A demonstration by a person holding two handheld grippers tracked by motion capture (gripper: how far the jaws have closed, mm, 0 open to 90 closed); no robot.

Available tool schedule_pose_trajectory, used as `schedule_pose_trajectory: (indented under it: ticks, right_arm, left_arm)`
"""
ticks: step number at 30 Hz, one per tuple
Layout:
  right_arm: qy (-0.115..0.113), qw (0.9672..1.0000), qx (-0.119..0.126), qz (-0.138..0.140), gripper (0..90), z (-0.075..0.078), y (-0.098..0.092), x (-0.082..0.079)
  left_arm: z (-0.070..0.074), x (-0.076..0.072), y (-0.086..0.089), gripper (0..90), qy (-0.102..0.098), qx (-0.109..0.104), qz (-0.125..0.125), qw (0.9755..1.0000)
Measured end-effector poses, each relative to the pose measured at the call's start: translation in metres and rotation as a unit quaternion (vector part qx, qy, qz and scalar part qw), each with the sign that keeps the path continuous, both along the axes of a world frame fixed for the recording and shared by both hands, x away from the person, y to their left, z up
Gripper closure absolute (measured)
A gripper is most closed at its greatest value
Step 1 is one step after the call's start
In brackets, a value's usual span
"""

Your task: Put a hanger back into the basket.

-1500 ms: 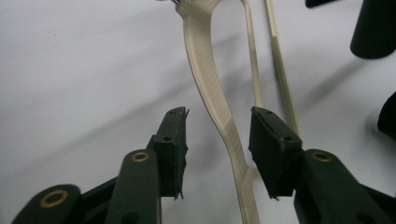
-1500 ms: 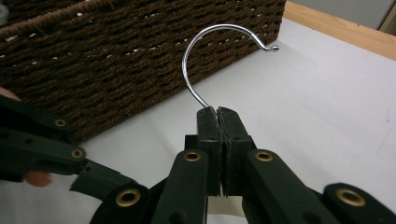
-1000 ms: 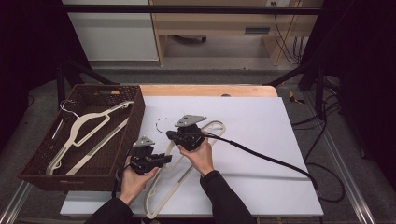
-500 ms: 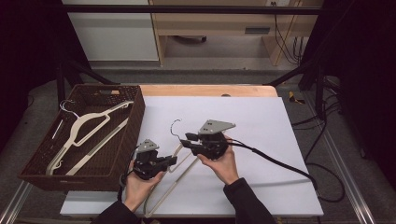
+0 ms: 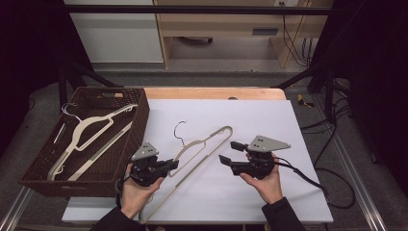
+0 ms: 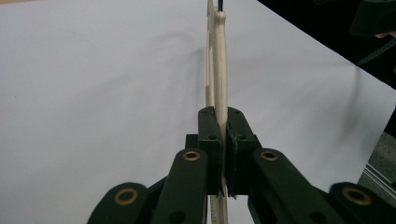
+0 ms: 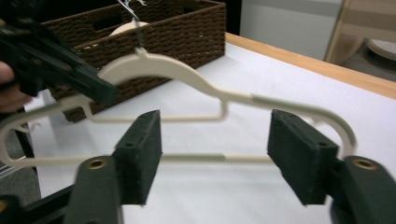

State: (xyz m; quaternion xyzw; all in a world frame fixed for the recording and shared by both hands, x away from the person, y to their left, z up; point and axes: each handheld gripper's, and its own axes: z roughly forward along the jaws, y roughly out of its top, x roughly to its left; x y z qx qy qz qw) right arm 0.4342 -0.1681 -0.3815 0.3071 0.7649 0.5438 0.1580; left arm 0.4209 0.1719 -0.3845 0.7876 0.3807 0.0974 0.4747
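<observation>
Left gripper: clenched on the cream hanger, and the left gripper view has both black pads squeezing its thin edge between them.
Right gripper: released, its jaws have just been opening; the right gripper view looks straight through the wide gap at the hanger beyond, with neither pad touching it.
Hanger: over the middle of the white bench, running from the near left up to the far right, wire hook at the far side; the left gripper has it by the shoulder near the neck.
Hanger, seen from the right gripper: it hangs level and side-on, hook up, bottom bar crossing behind the open pads, clear of the white top.
Gap between grippers: the right one sits off to the right of the hanger's far end, close but apart.
Hands: left hand at the near left edge of the bench, right hand near right, cable trailing off to the right.
Basket: dark wicker, at the left end of the bench, just beside the left gripper.
In the basket: another cream hanger lies flat and slantwise, its hook toward the far left corner.
</observation>
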Motion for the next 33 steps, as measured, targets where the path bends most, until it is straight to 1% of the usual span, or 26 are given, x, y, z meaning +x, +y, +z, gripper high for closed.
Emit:
schedule_pose_trajectory:
  ticks: [2,3,5,7,11,12,15,17,20,22,25,27,31,33]
  right_arm:
    - [0.000,1.0000,0.003,-0.009,28.5,-0.002,-0.011,-0.002]
    - [0.000,0.9999,0.004,-0.014,26.0,-0.003,-0.014,-0.003]
    - [-0.009,0.9996,0.005,-0.024,21.8,-0.006,-0.025,-0.008]
    - [-0.007,0.9994,-0.002,-0.033,17.8,-0.009,-0.032,-0.010]
    - [-0.006,0.9989,-0.002,-0.047,12.9,-0.013,-0.043,-0.013]
    - [-0.008,0.9987,-0.002,-0.050,12.3,-0.013,-0.045,-0.014]
    - [-0.011,0.9982,-0.005,-0.058,9.7,-0.012,-0.049,-0.016]
    - [-0.013,0.9979,-0.005,-0.063,8.2,-0.012,-0.053,-0.018]
    - [-0.012,0.9974,-0.003,-0.071,7.2,-0.012,-0.058,-0.019]
    - [-0.014,0.9969,-0.009,-0.077,6.4,-0.011,-0.061,-0.021]
    - [-0.014,0.9965,-0.002,-0.083,5.9,-0.011,-0.065,-0.023]
    - [-0.013,0.9960,-0.003,-0.088,5.4,-0.011,-0.068,-0.024]
    - [-0.013,0.9952,-0.001,-0.097,5.0,-0.012,-0.072,-0.025]
    - [-0.013,0.9949,0.000,-0.100,4.8,-0.012,-0.074,-0.025]
  left_arm:
    - [0.005,-0.002,0.002,86.7,-0.007,0.002,-0.007,1.0000]
    - [0.008,-0.004,0.002,86.7,-0.012,0.006,-0.014,0.9998]
    - [0.013,-0.007,0.003,86.7,-0.020,0.014,-0.021,0.9995]
    - [0.018,-0.010,0.005,86.6,-0.031,0.020,-0.026,0.9990]
    - [0.029,-0.013,0.010,86.7,-0.041,0.019,-0.035,0.9984]
    - [0.032,-0.014,0.012,86.7,-0.043,0.022,-0.038,0.9981]
    - [0.041,-0.016,0.018,86.7,-0.047,0.013,-0.038,0.9981]
    - [0.048,-0.018,0.021,86.6,-0.052,0.012,-0.039,0.9978]
    - [0.059,-0.020,0.027,86.6,-0.056,0.017,-0.047,0.9972]
    - [0.068,-0.020,0.030,86.7,-0.062,0.020,-0.050,0.9966]
    - [0.080,-0.018,0.037,86.7,-0.067,0.028,-0.058,0.9957]
    - [0.086,-0.016,0.041,86.7,-0.069,0.030,-0.062,0.9953]
    - [0.098,-0.012,0.053,86.7,-0.079,0.037,-0.064,0.9941]
    - [0.103,-0.009,0.060,86.7,-0.081,0.034,-0.065,0.9940]
